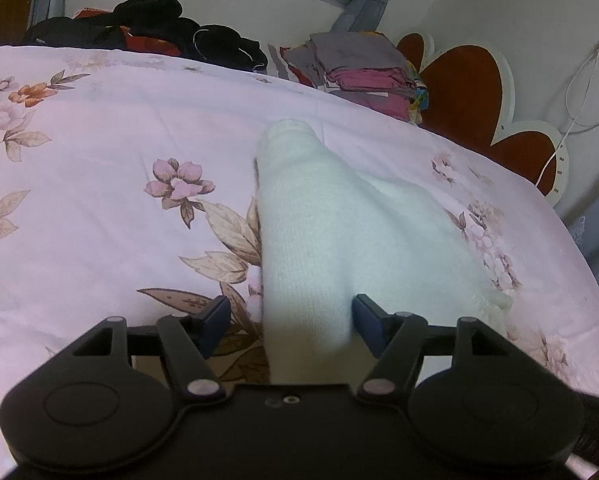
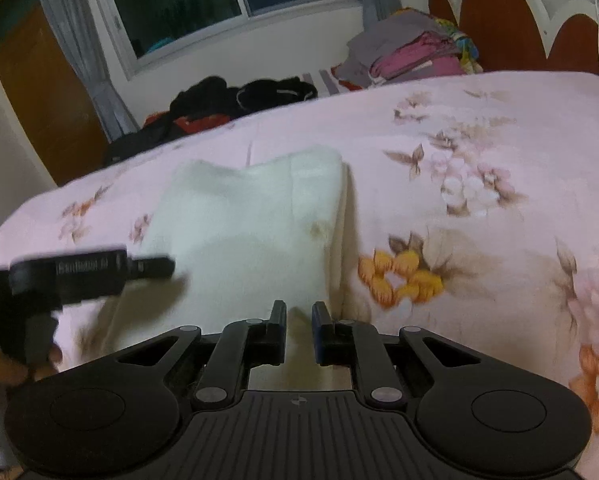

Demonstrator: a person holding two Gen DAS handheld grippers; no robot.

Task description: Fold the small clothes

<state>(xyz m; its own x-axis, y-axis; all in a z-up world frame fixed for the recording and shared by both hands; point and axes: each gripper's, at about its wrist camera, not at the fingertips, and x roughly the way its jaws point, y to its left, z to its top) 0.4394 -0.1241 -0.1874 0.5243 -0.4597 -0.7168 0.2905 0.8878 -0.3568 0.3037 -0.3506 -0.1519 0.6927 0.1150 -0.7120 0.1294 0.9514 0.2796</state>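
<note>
A small white knitted garment [image 1: 319, 232] lies on the pink floral bedspread [image 1: 99, 220]; it also shows in the right wrist view [image 2: 251, 224]. My left gripper [image 1: 291, 320] is open, its two blue fingertips standing on either side of the garment's near end. My right gripper [image 2: 299, 320] hovers at the garment's near edge with a narrow gap between its fingers and nothing clamped. The left gripper [image 2: 151, 266] shows blurred at the left of the right wrist view, over the garment's left side.
A stack of folded grey and magenta clothes [image 1: 363, 72] sits at the far side near the brown headboard [image 1: 459, 92]. A heap of black and red clothes [image 1: 147, 32] lies at the far left. A white cable [image 1: 579, 92] hangs on the wall.
</note>
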